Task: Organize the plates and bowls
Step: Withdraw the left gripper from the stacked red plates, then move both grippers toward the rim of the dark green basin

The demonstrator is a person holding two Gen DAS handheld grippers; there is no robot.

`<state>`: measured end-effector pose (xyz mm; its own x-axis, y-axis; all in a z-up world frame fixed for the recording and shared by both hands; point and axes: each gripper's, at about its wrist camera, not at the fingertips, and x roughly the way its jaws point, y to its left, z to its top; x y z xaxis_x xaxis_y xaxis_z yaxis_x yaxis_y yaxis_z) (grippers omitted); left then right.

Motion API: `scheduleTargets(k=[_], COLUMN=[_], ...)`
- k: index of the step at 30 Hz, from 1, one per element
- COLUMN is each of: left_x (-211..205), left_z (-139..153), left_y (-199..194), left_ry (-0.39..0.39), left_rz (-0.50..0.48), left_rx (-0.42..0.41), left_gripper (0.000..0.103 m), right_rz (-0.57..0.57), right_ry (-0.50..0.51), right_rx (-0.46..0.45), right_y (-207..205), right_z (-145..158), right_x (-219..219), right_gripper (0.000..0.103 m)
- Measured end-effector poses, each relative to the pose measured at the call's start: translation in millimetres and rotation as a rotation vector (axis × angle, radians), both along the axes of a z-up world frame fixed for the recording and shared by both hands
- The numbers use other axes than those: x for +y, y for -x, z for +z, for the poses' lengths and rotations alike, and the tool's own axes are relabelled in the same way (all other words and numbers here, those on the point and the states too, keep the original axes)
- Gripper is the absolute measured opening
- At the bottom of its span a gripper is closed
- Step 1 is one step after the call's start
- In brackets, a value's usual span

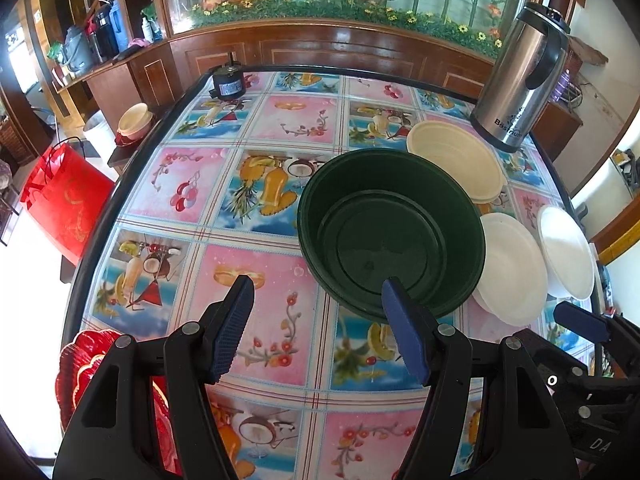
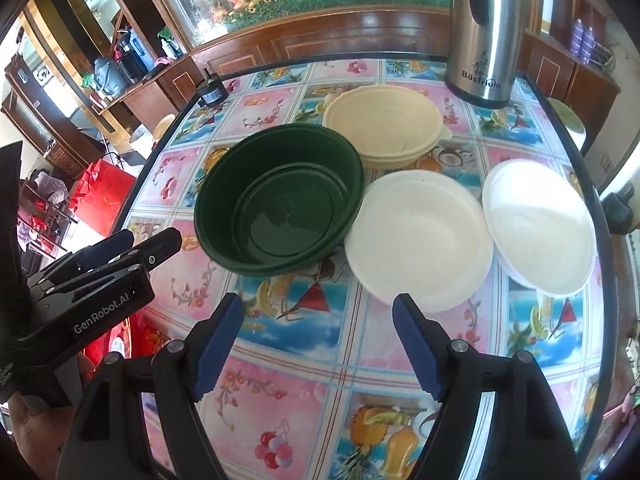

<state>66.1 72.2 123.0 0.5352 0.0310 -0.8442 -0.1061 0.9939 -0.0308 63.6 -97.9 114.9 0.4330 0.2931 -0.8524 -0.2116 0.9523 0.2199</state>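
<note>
A dark green bowl [image 1: 392, 232] [image 2: 280, 200] stands on the patterned table, with another green dish nested in it. Behind it is a cream bowl [image 1: 456, 160] [image 2: 384, 124]. To its right lie a white plate [image 1: 512, 268] [image 2: 420, 240] and a second white plate [image 1: 564, 252] [image 2: 540, 228]. My left gripper [image 1: 316, 328] is open and empty, its right finger at the green bowl's near rim. My right gripper [image 2: 320, 344] is open and empty, just short of the first white plate. Each gripper shows in the other's view, the left [image 2: 132, 256] and the right [image 1: 580, 324].
A steel thermos jug [image 1: 524, 76] [image 2: 484, 32] stands at the table's far right. A small black motor [image 1: 228, 84] [image 2: 212, 92] sits at the far left corner. A red dish [image 1: 92, 364] lies at the near left edge. A red bag [image 1: 64, 200] stands beside the table.
</note>
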Motion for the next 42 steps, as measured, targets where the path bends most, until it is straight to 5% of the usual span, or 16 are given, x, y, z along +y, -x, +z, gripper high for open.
scheduleTargets(k=[42], left_x=[-1], left_z=[-21], left_y=[-41], left_ry=[0.003], left_rz=[0.038], left_rx=[0.032], left_gripper=[0.067], right_rz=[0.019], right_ry=[0.004], right_rx=[0.01], right_y=[-56], right_z=[-10], right_x=[-5], right_gripper=[0.078])
